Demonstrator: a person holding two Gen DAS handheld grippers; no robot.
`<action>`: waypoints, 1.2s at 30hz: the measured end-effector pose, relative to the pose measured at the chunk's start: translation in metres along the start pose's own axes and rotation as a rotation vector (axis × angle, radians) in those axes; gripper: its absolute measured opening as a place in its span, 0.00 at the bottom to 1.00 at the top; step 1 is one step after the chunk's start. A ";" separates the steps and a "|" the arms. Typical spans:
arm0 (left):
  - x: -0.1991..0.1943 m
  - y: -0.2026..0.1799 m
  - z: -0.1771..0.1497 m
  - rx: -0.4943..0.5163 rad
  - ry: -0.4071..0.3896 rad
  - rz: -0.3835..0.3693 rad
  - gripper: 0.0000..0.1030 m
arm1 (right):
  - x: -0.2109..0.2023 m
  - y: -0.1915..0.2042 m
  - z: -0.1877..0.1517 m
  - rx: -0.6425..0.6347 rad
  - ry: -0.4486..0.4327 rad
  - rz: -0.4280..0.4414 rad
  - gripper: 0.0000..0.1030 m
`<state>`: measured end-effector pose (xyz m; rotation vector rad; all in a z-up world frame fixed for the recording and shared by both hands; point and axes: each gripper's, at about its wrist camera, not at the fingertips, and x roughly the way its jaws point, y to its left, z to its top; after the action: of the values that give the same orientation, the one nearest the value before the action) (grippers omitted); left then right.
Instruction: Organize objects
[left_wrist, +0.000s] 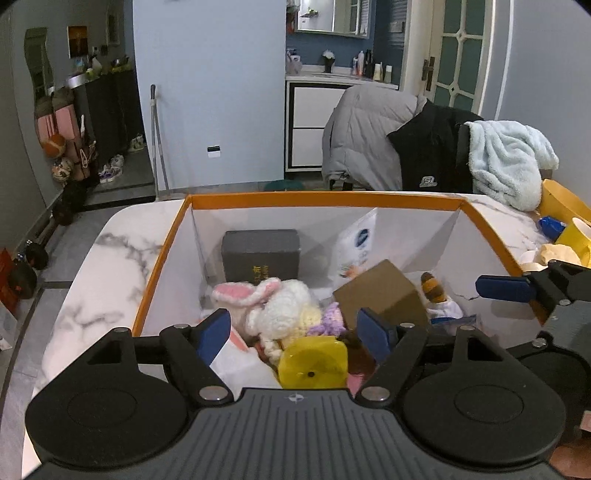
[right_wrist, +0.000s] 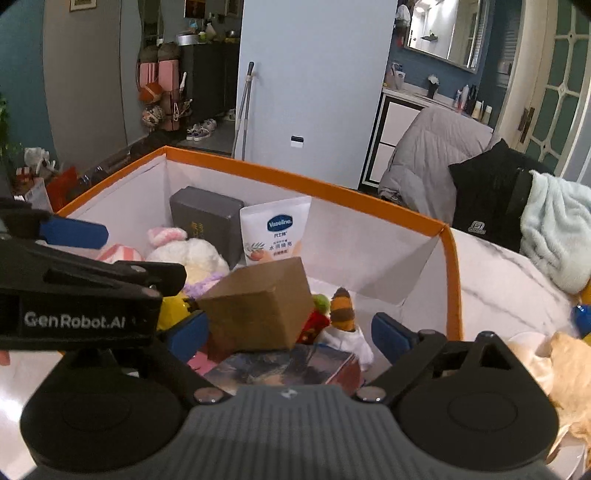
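An orange-rimmed white box (left_wrist: 325, 199) (right_wrist: 295, 177) stands on the marble table. It holds a grey box (left_wrist: 260, 254), a white crocheted bunny (left_wrist: 280, 306), a Vaseline pouch (right_wrist: 275, 229), a brown cardboard box (right_wrist: 258, 310), a yellow object (left_wrist: 314, 363) and a striped bee doll (right_wrist: 343, 310). My left gripper (left_wrist: 295, 328) hangs open over the bunny and the yellow object, gripping nothing. My right gripper (right_wrist: 288, 332) is open at the near right of the box. The cardboard box lies between its fingers, and the pads do not press on it.
Grey and black jackets and a pale blue towel (left_wrist: 509, 162) hang over chairs behind the table. Yellow containers (left_wrist: 561, 206) and a cream cloth (right_wrist: 565, 369) lie on the marble table (right_wrist: 498, 280) right of the box. The table's left edge drops to the floor.
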<state>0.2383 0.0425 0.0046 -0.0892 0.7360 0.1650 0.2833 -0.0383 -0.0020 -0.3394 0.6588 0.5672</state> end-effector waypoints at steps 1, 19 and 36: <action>-0.002 0.000 0.000 -0.004 -0.003 -0.003 0.86 | -0.001 -0.001 0.000 0.002 0.001 -0.002 0.92; -0.042 -0.004 -0.015 -0.078 0.001 -0.028 0.86 | -0.062 -0.002 -0.023 0.084 -0.032 -0.052 0.95; -0.091 0.000 -0.048 -0.094 -0.033 0.094 0.97 | -0.108 0.015 -0.053 0.094 -0.021 -0.100 0.97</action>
<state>0.1407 0.0255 0.0303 -0.1415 0.7000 0.2902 0.1784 -0.0925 0.0276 -0.2761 0.6420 0.4426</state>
